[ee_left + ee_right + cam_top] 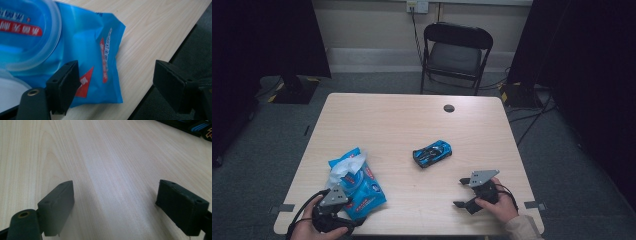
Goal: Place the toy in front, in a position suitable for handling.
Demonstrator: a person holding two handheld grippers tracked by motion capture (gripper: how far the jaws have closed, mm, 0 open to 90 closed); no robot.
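blue wipes pack [82, 50], red labels (writing unreadable)

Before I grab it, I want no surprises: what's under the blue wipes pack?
The blue wipes pack lies flat on the table; bare wood shows around its corner. Anything beneath it is covered. The left gripper stands open there.
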